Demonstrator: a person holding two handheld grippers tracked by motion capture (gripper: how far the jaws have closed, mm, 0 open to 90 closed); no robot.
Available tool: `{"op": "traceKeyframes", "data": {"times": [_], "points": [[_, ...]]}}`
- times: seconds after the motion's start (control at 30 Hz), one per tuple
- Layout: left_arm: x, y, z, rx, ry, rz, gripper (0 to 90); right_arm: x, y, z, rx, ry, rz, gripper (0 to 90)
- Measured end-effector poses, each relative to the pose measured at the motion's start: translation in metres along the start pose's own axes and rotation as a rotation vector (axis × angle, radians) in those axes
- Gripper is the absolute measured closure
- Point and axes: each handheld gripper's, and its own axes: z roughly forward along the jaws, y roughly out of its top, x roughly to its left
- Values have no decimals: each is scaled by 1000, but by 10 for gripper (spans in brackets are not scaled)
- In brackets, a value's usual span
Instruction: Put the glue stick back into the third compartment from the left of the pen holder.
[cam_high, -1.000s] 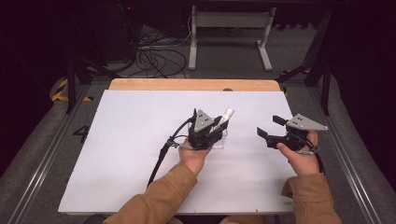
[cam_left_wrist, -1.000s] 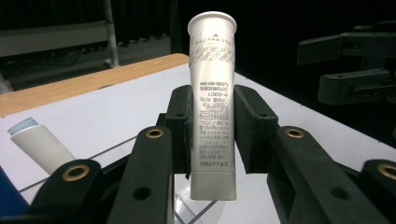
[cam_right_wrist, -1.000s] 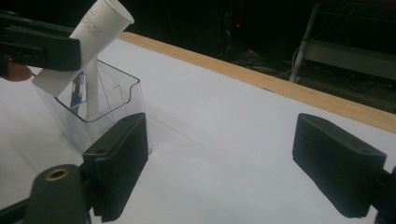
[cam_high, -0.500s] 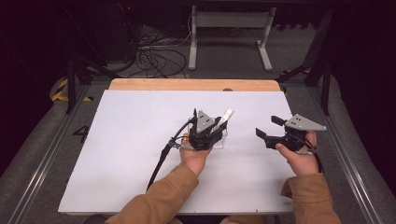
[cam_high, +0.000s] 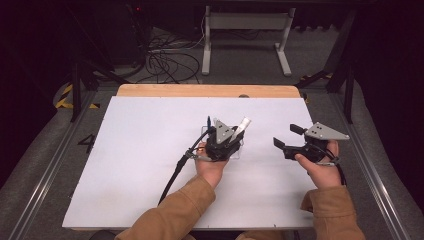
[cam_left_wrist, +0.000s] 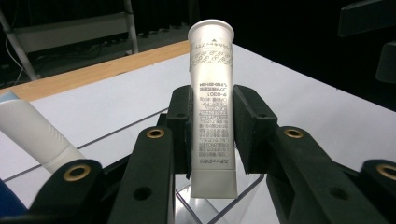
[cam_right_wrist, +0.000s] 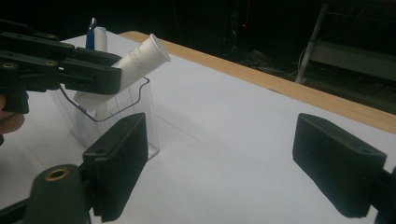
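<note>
At table centre, the left gripper (cam_high: 235, 134) clamps a white tube (cam_left_wrist: 211, 98) tilted toward one o'clock over a clear holder (cam_right_wrist: 112, 116) (cap upward); easing it straight down looks wisest. The right gripper (cam_high: 286, 137) waits wide open and empty at three o'clock.

Little has been altered over the last second. The right gripper (cam_high: 283, 137) has been shifted slightly leftward across the table (cam_high: 140, 150), so that it is now held a little nearer the left gripper (cam_high: 235, 136) and the clear holder (cam_right_wrist: 112, 112), though it is still kept apart from both. Its jaws have been left spread wide with nothing between them. Whether the white tube (cam_left_wrist: 211, 107), clamped between the left gripper's jaws and tilted in the holder, has been moved cannot be told from the small earlier pictures.
</note>
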Motion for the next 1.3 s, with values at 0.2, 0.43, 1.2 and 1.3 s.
{"op": "traceKeyframes", "data": {"times": [0.2,0.43,1.2,1.3], "points": [[-1,-2,3,8,6,8,705,0,0,0,-3,5,-2,184],[-2,-2,2,17,12,17,705,1,0,0,-1,9,1,185],[2,-4,-12,2,-13,22,709,2,1,0,-4,12,4,184],[2,-4,-13,-2,-6,29,709,2,1,0,-2,14,0,184]]}}
